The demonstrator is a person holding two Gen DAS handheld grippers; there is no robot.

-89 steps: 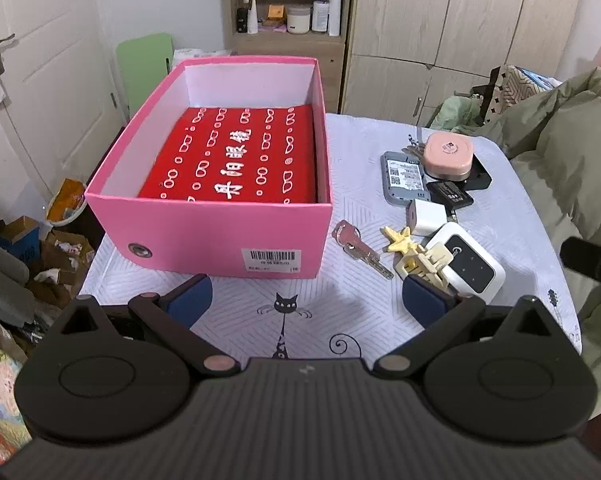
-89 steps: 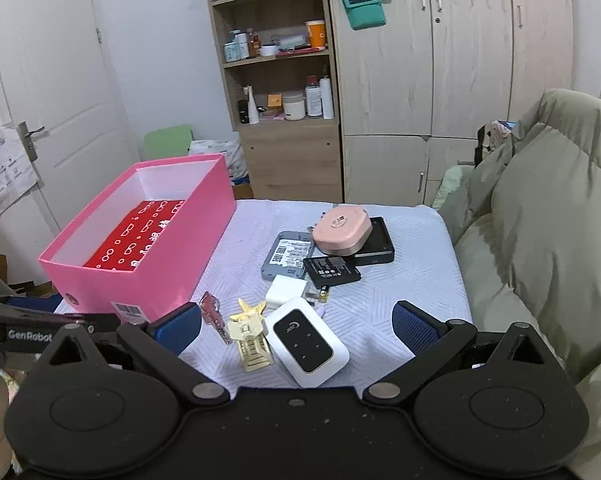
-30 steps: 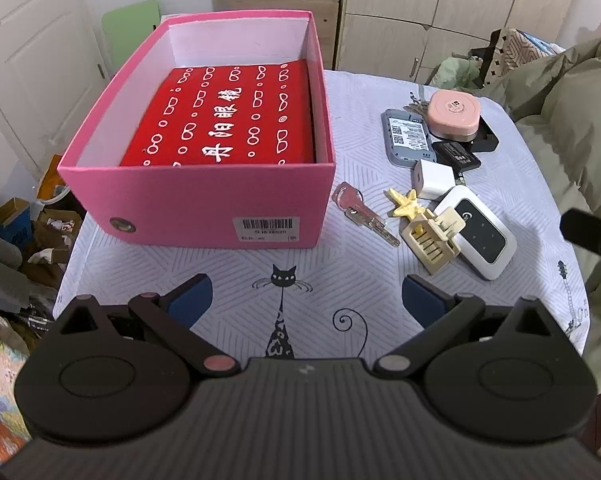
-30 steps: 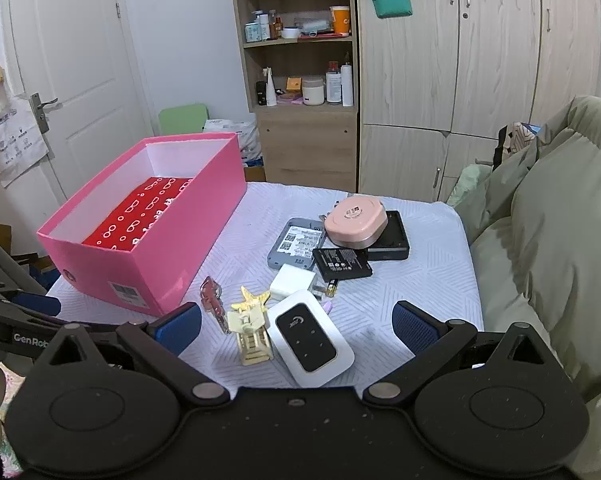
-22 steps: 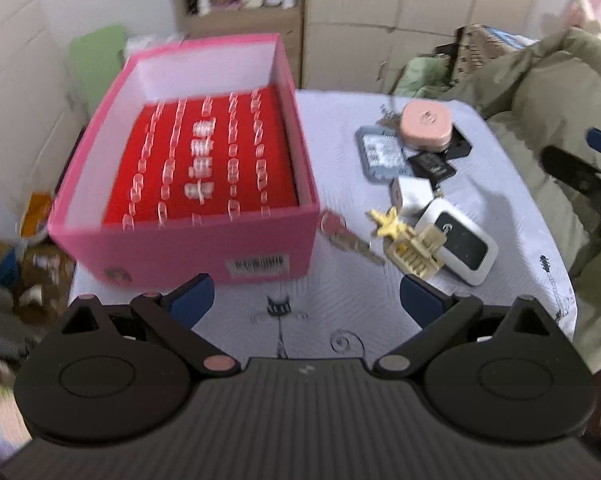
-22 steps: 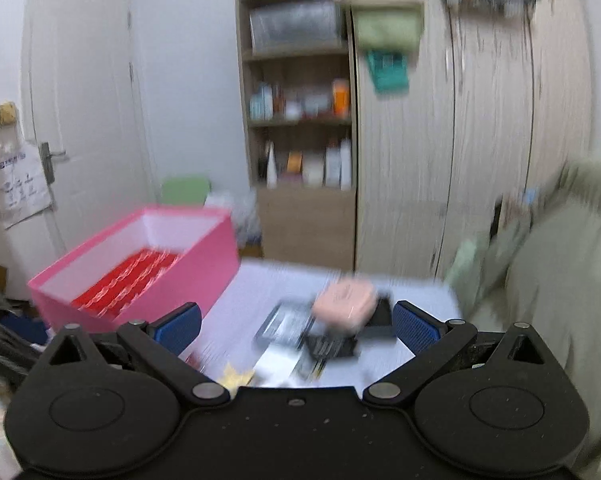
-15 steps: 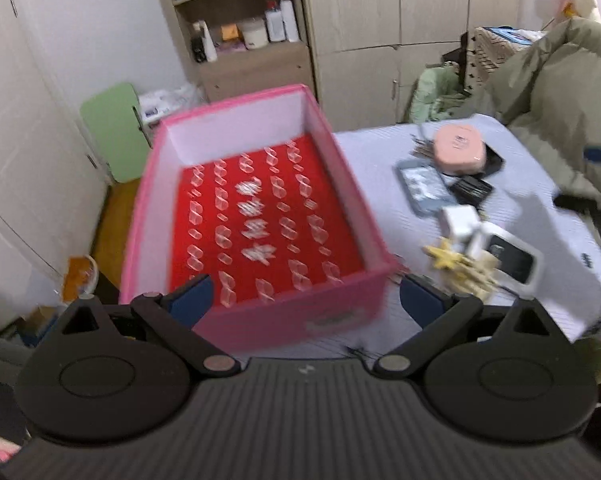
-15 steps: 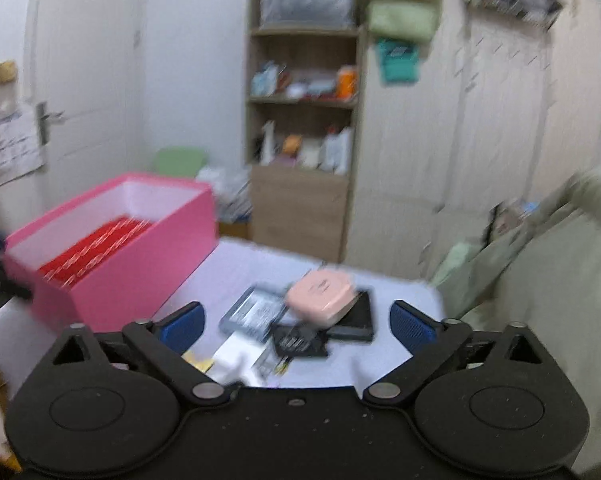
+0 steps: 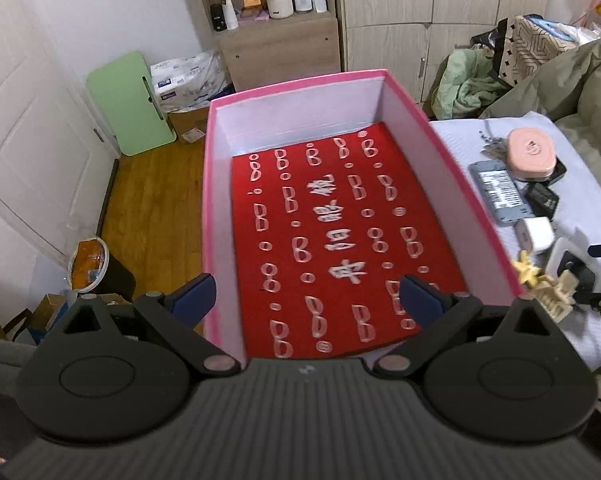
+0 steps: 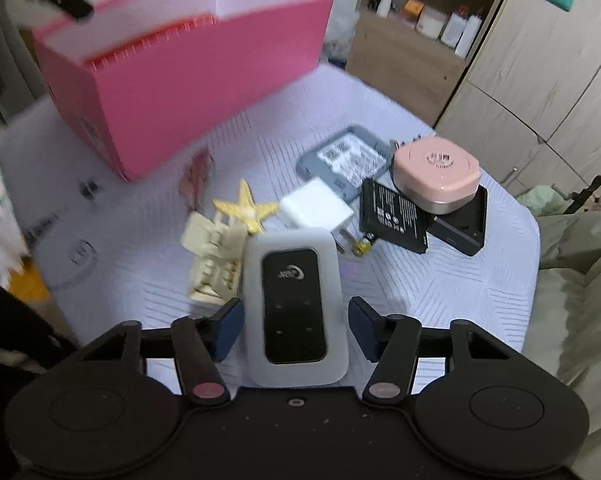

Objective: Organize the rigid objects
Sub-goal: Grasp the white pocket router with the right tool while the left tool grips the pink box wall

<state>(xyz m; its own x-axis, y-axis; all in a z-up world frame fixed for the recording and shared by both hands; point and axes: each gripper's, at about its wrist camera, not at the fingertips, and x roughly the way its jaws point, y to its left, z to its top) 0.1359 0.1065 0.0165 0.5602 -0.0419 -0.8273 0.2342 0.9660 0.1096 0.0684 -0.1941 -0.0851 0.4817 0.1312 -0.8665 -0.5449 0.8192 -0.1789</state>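
A pink box (image 9: 452,168) with a red printed liner stands on the table's left; it also shows in the right wrist view (image 10: 188,64). My left gripper (image 9: 306,300) is open and empty, held over the box's near end. My right gripper (image 10: 296,326) is open, its fingers either side of a white pocket router (image 10: 294,300) lying on the table, not touching it. Beside the router lie a cream hair claw (image 10: 214,260), a yellow starfish (image 10: 246,208), a white charger (image 10: 316,210), a black battery (image 10: 390,216), a pink case (image 10: 436,174) and a grey device (image 10: 346,158).
A red key (image 10: 196,178) lies near the box corner. An olive duvet (image 10: 580,280) lies at the table's right edge. A shelf and wardrobes (image 9: 440,8) stand behind. The floor to the left holds a green board (image 9: 130,104) and cartons.
My left gripper rose and moved forward over the pink box. My right gripper dropped down and forward until its fingers straddle the white router, and its jaws have narrowed.
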